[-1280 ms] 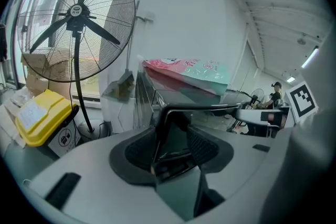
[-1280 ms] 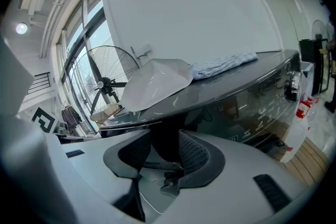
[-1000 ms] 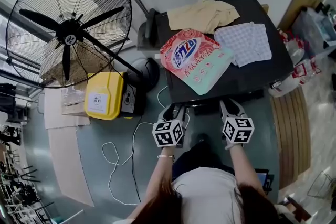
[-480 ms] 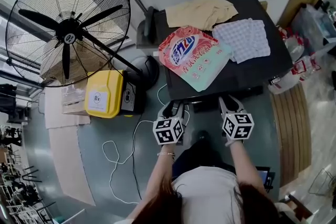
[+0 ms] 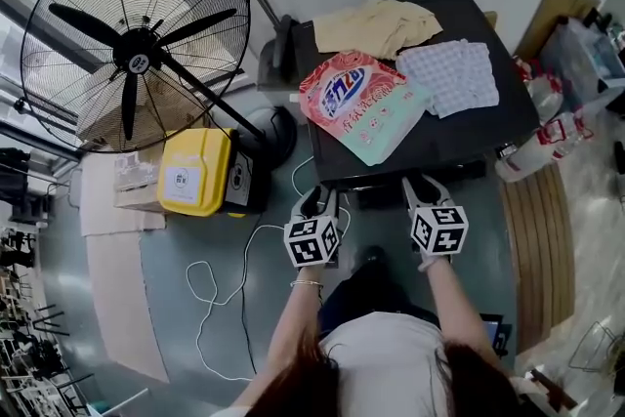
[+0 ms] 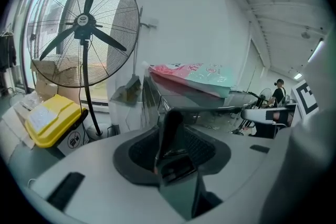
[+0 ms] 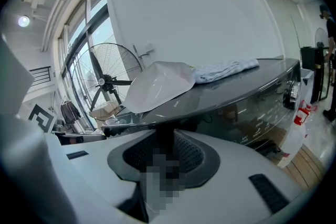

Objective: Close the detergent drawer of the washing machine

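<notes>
The washing machine [image 5: 459, 137] has a black top and stands in the middle of the head view. A dark part [image 5: 377, 196] juts out under its front edge; it looks like the detergent drawer, pulled out. My left gripper [image 5: 320, 198] hovers just left of it, its jaws closing with nothing between them. My right gripper [image 5: 423, 183] hovers just right of it, its jaws opening, also with nothing between them. In the left gripper view a white and black bar [image 6: 262, 114] sticks out at the right, likely the same drawer. Neither gripper touches it.
On the machine's top lie a pink and teal detergent bag [image 5: 363, 105], a beige cloth [image 5: 376, 22] and a checked cloth [image 5: 449, 76]. A large standing fan [image 5: 137, 39] and a yellow box [image 5: 193, 173] stand at the left. A white cable [image 5: 220, 293] trails on the floor.
Both grippers stay where they were in front of the machine. The head view has only shifted a little.
</notes>
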`<state>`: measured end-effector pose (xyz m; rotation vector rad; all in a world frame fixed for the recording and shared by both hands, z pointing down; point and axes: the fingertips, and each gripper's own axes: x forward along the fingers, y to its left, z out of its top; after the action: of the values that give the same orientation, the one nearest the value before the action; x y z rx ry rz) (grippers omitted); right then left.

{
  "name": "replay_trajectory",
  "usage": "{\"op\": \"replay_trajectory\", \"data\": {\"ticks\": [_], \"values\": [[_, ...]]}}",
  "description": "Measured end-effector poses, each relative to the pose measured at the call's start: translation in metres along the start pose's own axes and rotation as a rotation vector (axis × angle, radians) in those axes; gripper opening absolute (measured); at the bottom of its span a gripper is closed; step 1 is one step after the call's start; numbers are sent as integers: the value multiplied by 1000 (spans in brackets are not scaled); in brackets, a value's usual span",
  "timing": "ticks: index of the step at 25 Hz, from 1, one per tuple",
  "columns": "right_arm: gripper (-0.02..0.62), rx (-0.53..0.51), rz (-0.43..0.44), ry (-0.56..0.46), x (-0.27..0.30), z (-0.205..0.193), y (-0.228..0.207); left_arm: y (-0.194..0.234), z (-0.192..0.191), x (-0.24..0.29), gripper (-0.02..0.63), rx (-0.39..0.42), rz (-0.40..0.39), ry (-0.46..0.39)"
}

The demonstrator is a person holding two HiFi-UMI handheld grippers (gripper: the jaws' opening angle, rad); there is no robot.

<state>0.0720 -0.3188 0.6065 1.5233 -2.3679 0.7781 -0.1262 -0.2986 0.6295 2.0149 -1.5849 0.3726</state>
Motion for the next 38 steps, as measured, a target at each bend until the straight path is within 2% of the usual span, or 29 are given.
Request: {"op": "replay_trajectory", "data": {"ticks": [7, 13, 18, 27, 38], "values": [[124, -55, 25, -29, -16, 8, 19, 1, 10, -24, 140, 6, 0, -54], [103, -190, 62, -47, -37, 15, 42, -7, 26, -53, 93, 46, -5, -115], [83, -256, 87, -77, -59, 26, 58, -17, 39, -78, 58, 81, -10, -165], [49, -248, 170, -162, -107, 47, 85, -52, 59, -127, 28, 148, -44, -247], [37, -305, 199, -261, -171, 76, 107, -93, 77, -187, 18, 218, -54, -313]]}}
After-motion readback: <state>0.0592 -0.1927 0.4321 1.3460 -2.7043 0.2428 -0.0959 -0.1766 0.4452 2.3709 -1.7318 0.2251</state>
